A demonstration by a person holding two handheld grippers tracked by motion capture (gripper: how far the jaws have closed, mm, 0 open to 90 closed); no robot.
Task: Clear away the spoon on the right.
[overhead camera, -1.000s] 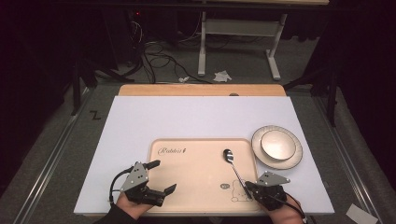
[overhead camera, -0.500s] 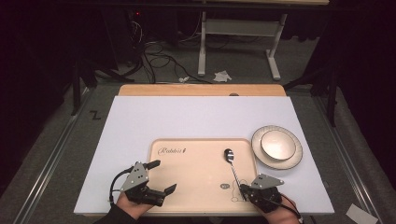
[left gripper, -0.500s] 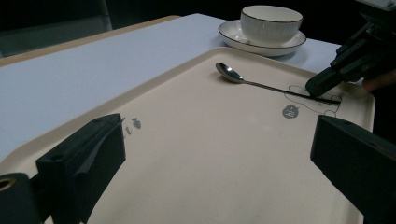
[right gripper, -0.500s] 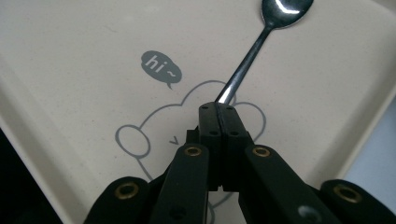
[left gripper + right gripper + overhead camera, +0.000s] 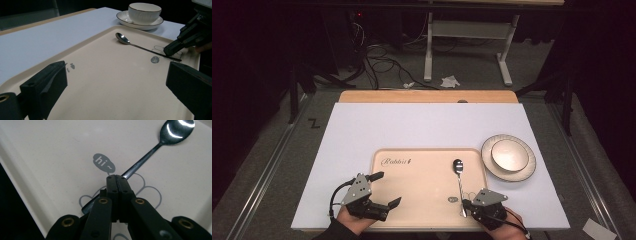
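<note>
White sheeting covers the table [image 5: 362, 130], with dark floor and cables beyond. Nearest the person, the right gripper [image 5: 116, 180] has its jaws pressed together on the handle end of the spoon [image 5: 458, 182], which lies flat on the beige tray [image 5: 412, 200], bowl pointing away. The left gripper [image 5: 384, 190] hovers over the tray's near left corner, jaws wide apart and holding nothing. To lift well, I judge the grip should stay firm and the handle rise level, since the thin metal could pivot or slip between the pads. Farther right sits a bowl [image 5: 509, 155] on a saucer [image 5: 527, 172]. Printed on the tray are "hi~" [image 5: 103, 162] in a speech bubble and a script word that looks like "Rabbit" [image 5: 396, 161].
</note>
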